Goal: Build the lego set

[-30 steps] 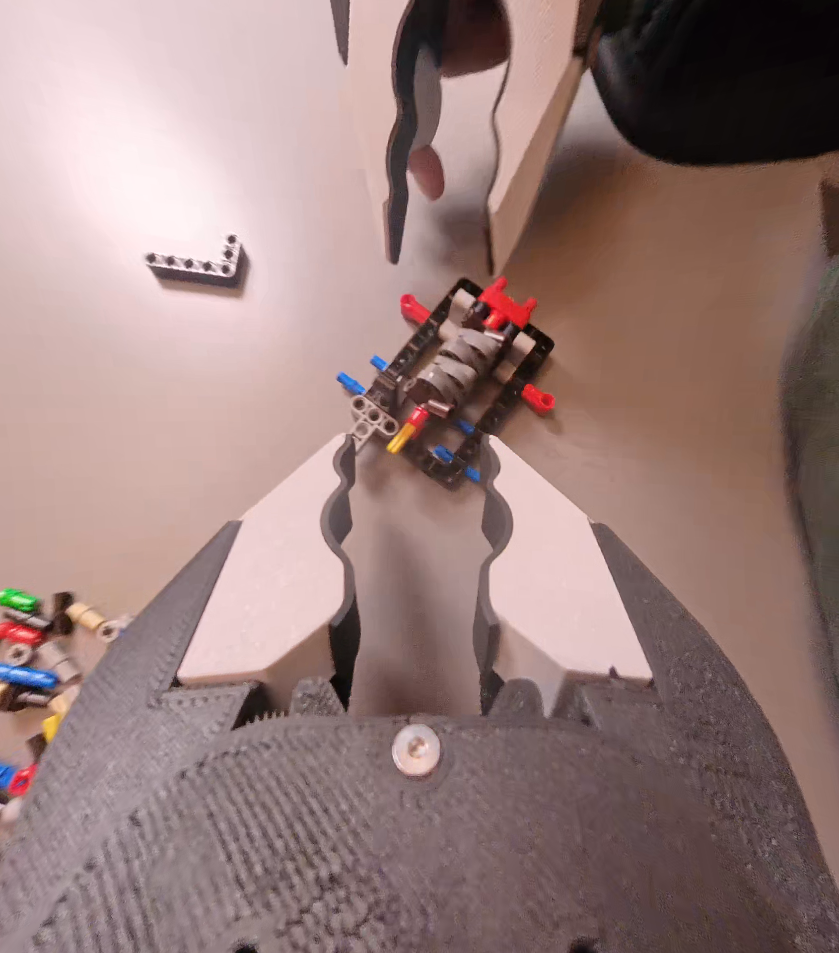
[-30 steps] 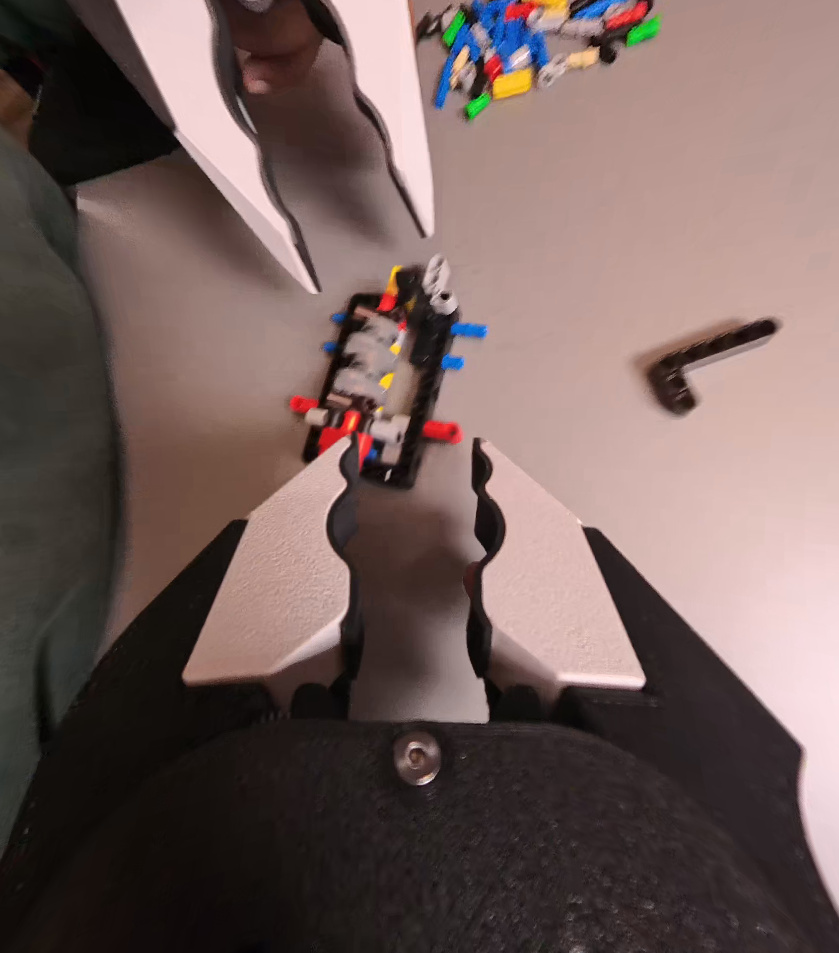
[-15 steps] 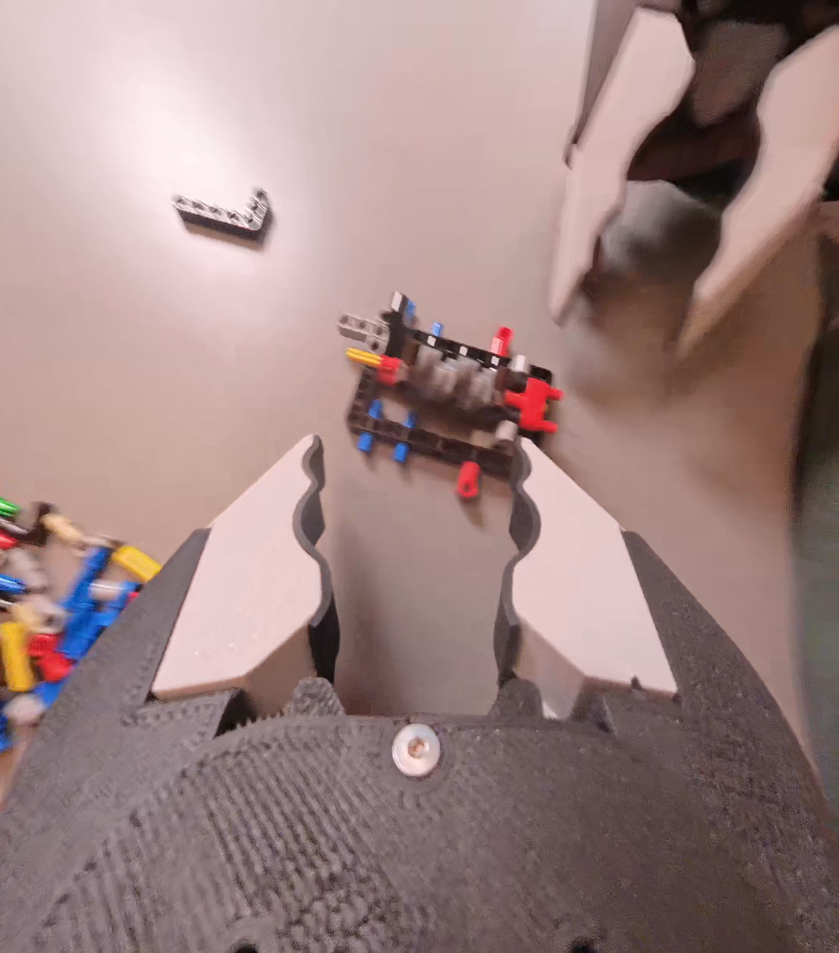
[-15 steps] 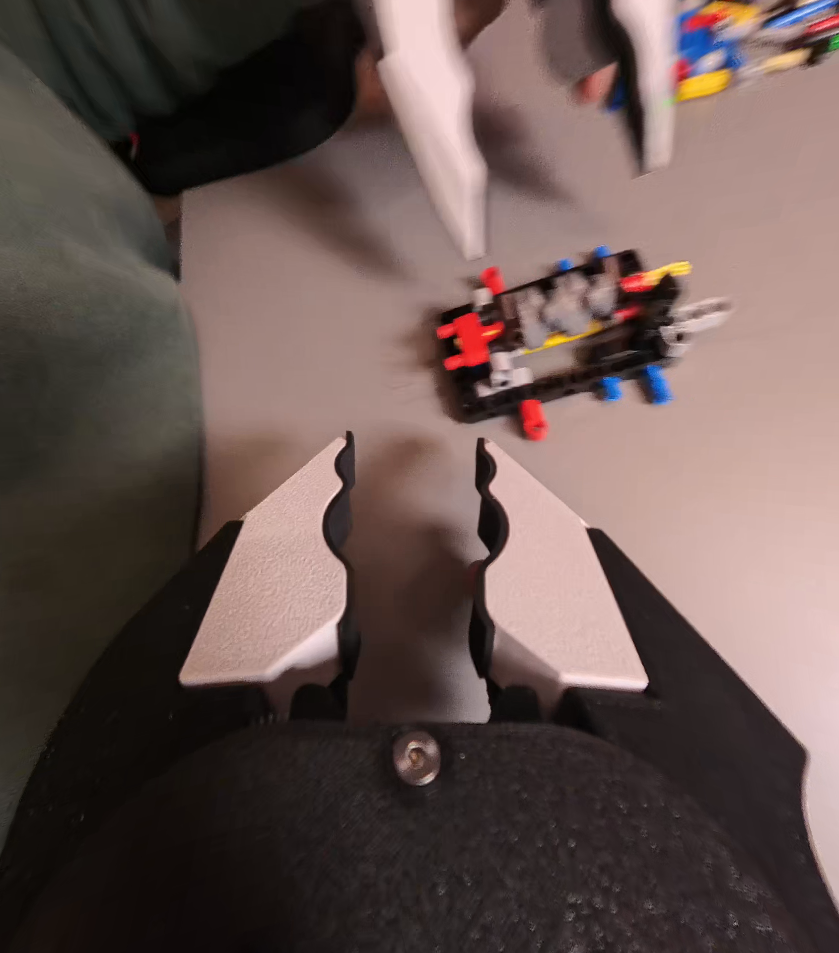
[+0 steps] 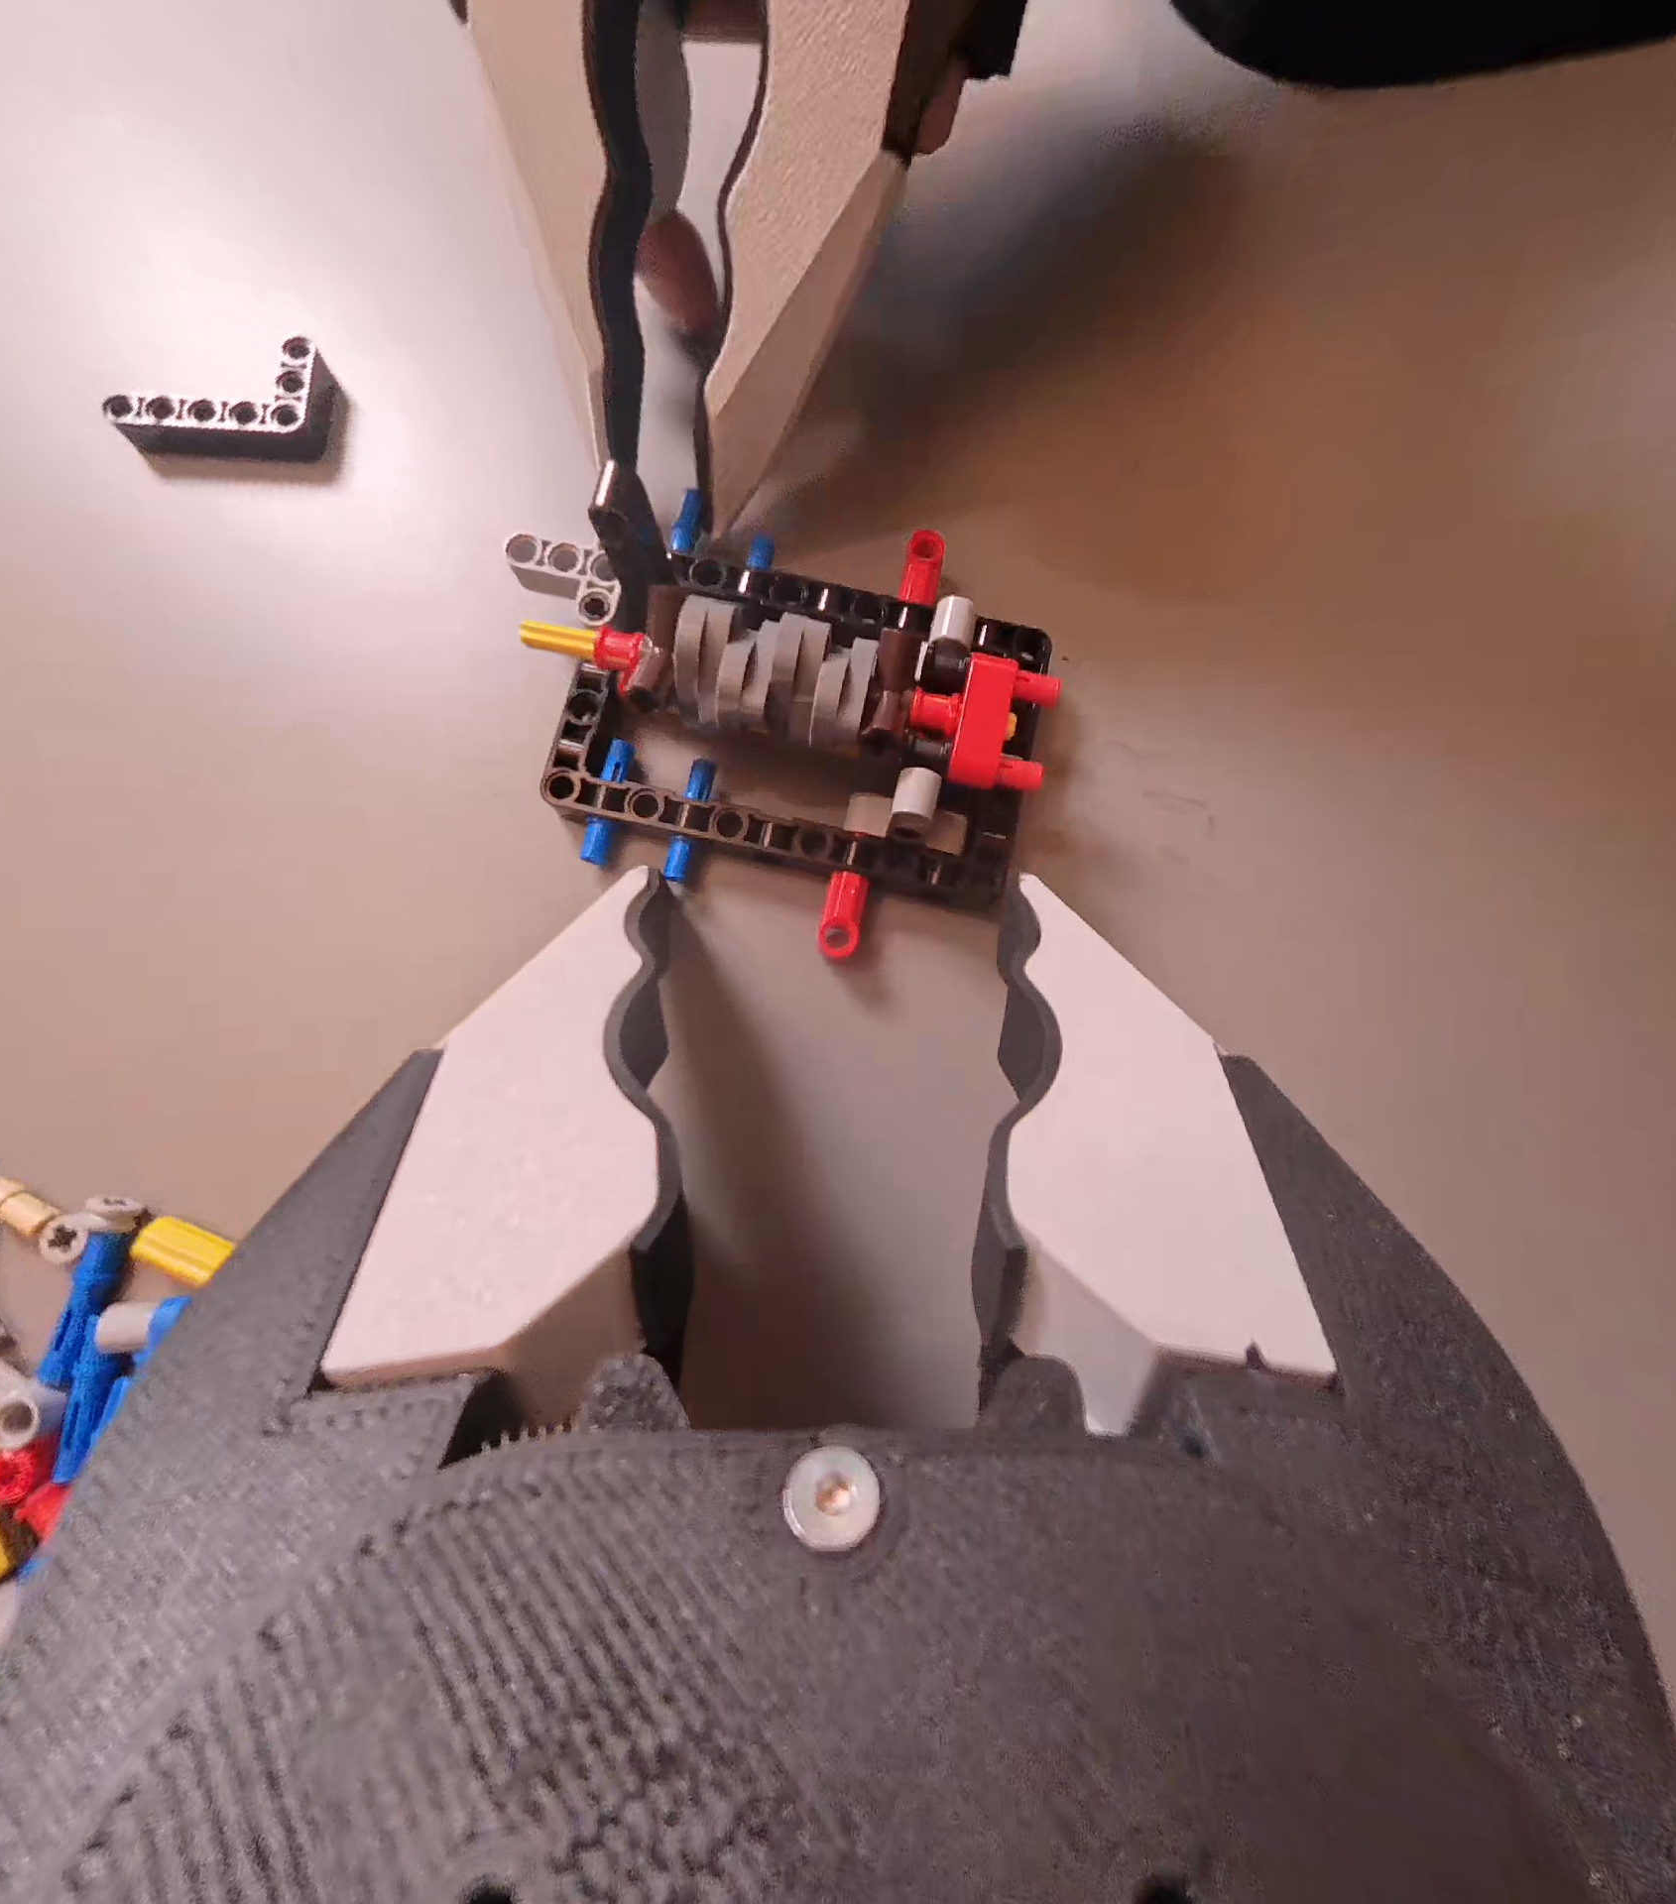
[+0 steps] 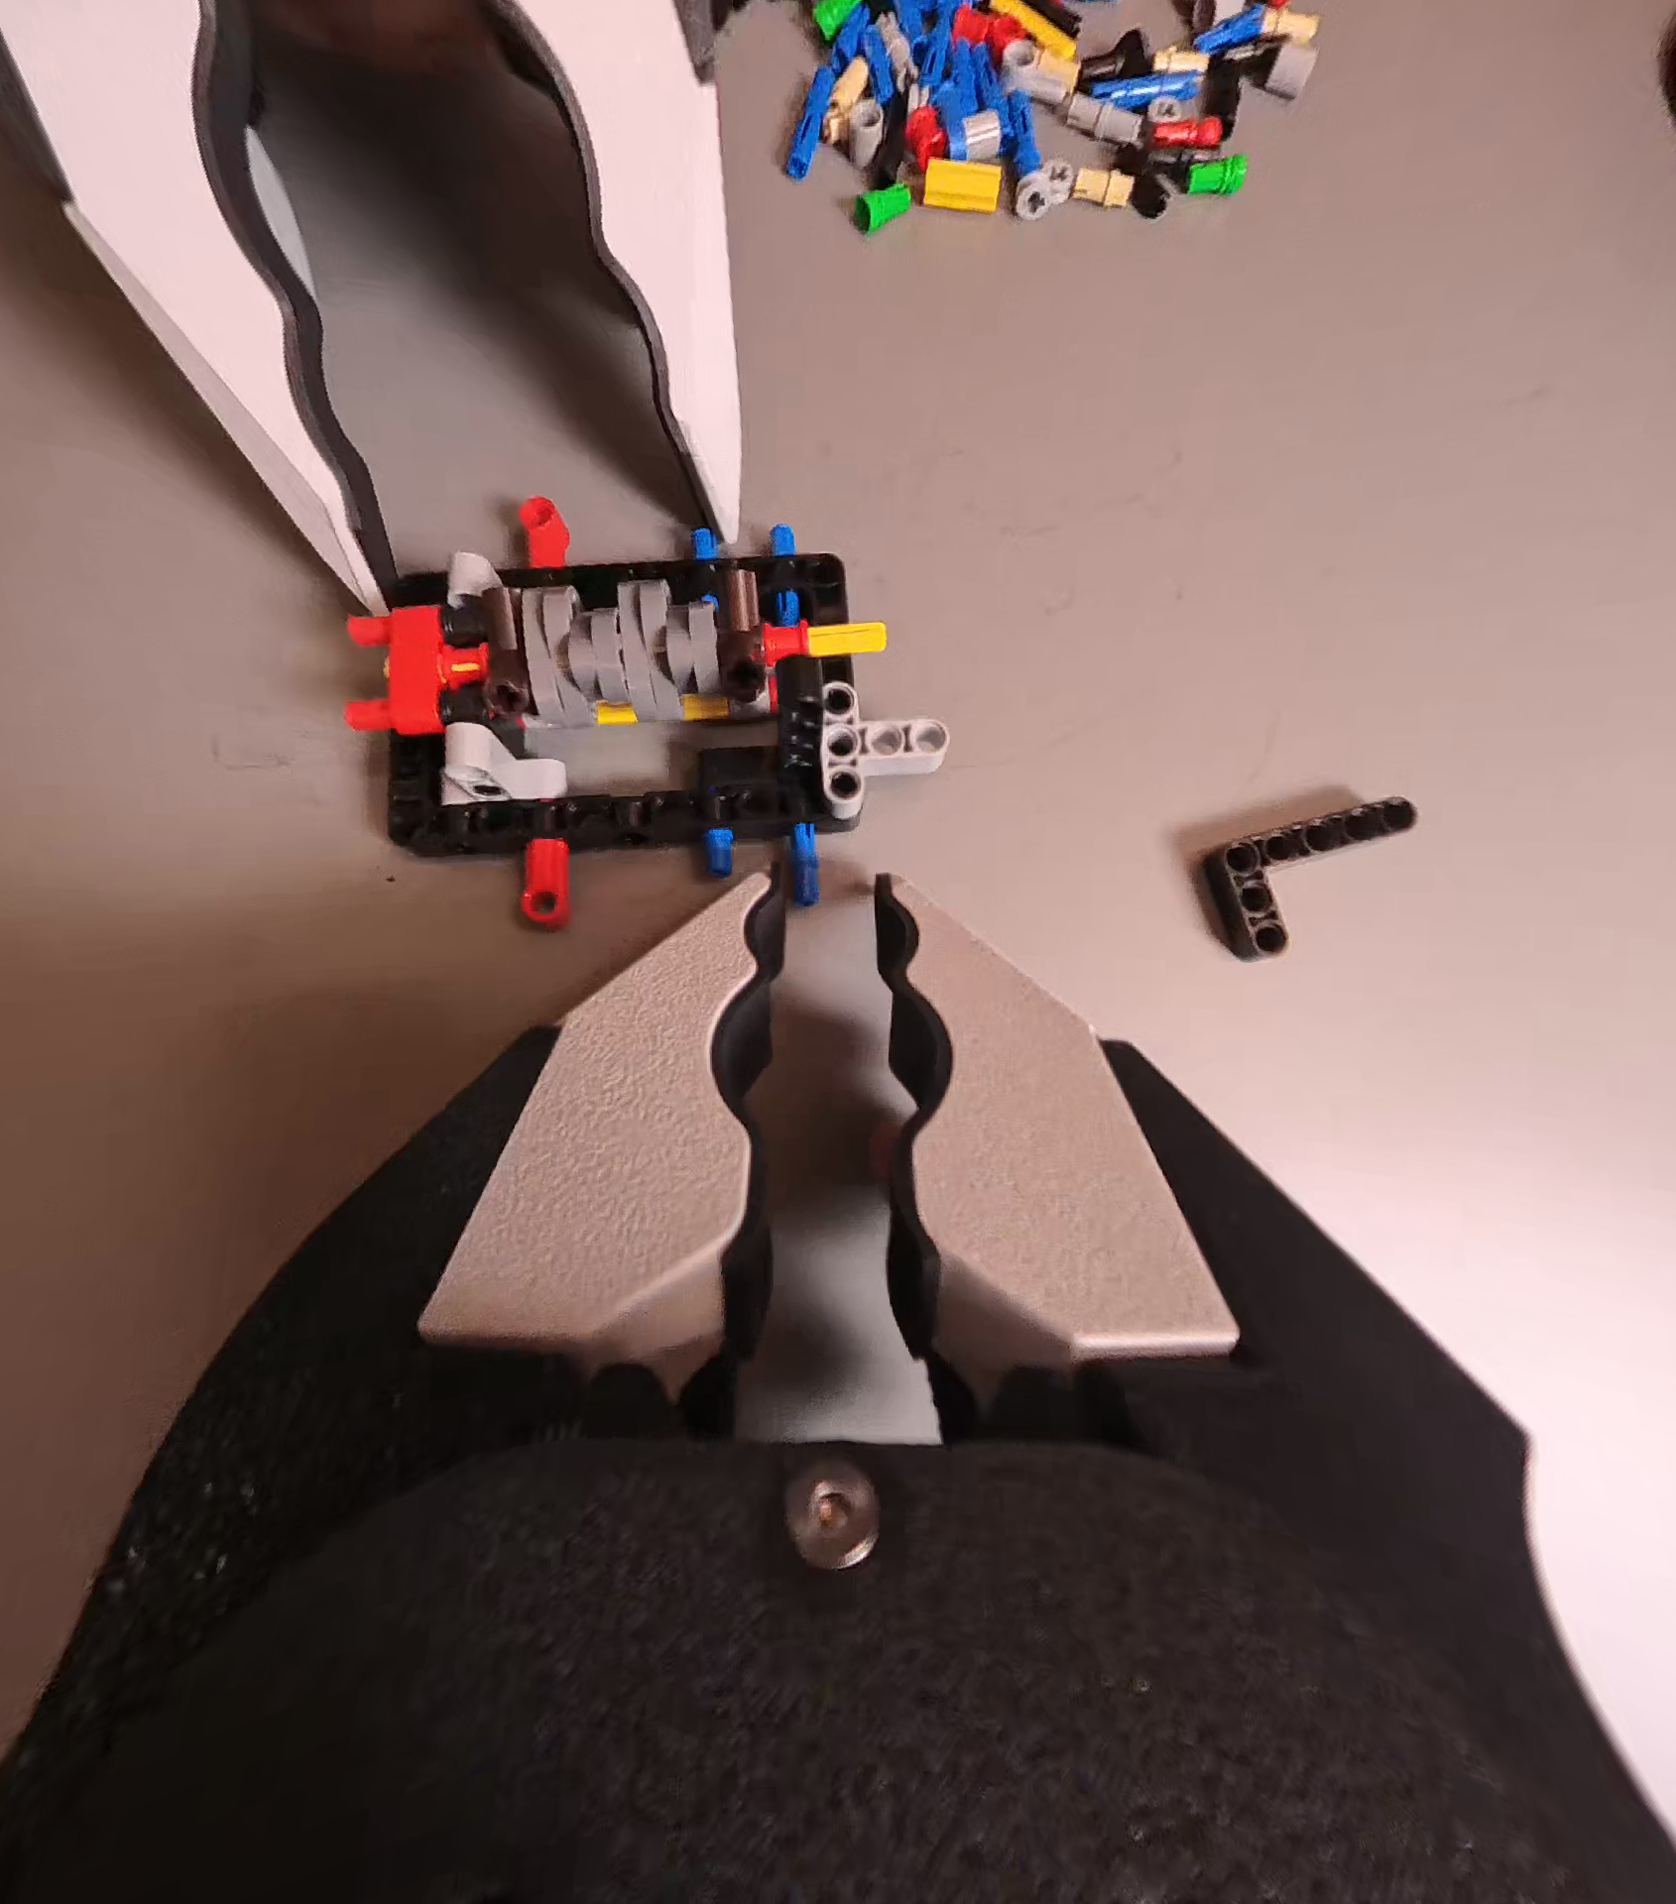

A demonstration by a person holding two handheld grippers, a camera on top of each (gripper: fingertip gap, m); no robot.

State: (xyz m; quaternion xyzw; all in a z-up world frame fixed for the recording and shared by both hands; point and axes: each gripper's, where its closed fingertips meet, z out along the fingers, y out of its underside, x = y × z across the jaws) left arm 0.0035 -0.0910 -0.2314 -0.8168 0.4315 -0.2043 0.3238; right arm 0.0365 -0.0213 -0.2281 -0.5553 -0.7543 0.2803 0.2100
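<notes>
The black-framed lego assembly (image 5: 798, 721) lay flat on the table (image 5: 195, 721), now square between both tongs, having been turned from the skewed pose of a second earlier. The left tongs (image 5: 829, 891) had spread wider and closed in on its near long side, empty. The right tongs (image 6: 826, 888), narrowed but not pressed together, had returned to the opposite side, their tips at a blue pin (image 6: 803, 871). That likely meant bracing it for another part; the black L-beam (image 6: 1303, 871) waited nearby.
</notes>
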